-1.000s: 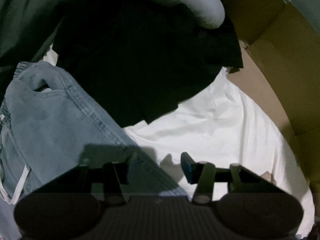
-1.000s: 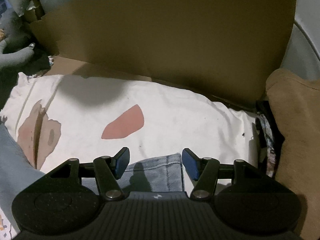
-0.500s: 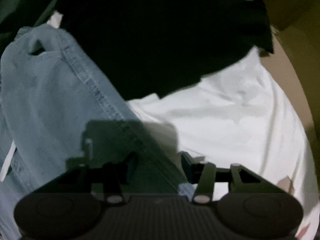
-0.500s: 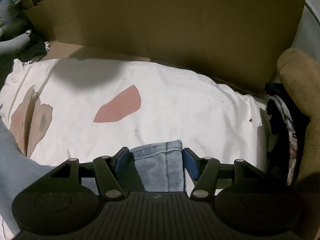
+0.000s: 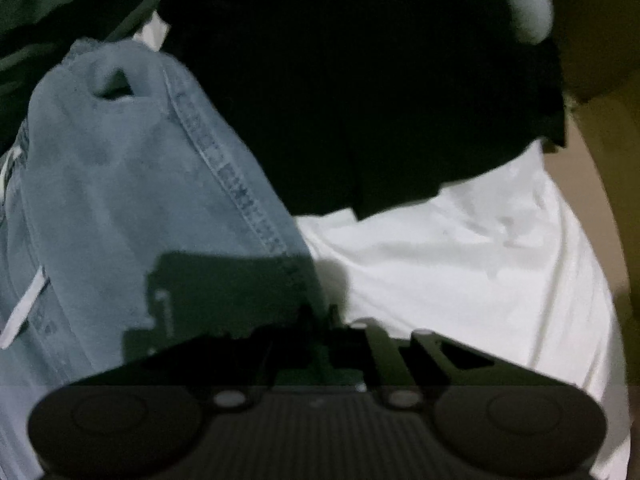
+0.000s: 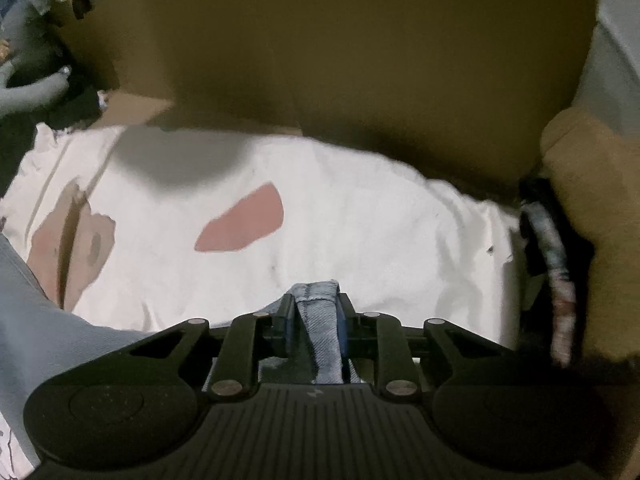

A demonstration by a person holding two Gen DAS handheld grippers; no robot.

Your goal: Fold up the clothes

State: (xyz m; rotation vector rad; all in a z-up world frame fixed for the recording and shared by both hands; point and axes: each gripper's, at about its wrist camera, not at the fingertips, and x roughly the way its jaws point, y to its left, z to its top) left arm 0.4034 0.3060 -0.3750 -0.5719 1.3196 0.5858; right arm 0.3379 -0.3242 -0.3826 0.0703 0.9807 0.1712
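White cloth (image 6: 360,216) with reddish patches covers the surface we work on, with brown cardboard (image 6: 340,52) standing behind it. Our right gripper (image 6: 314,316) has just closed its jaws on a bunched end of the light blue jeans (image 6: 320,320), and the denim is pinched between the blue pads. Our left gripper (image 5: 320,316) has just closed too, right at the seamed edge of the jeans (image 5: 132,184); whether it has caught denim we cannot tell. Dark clothing (image 5: 360,92) lies beyond.
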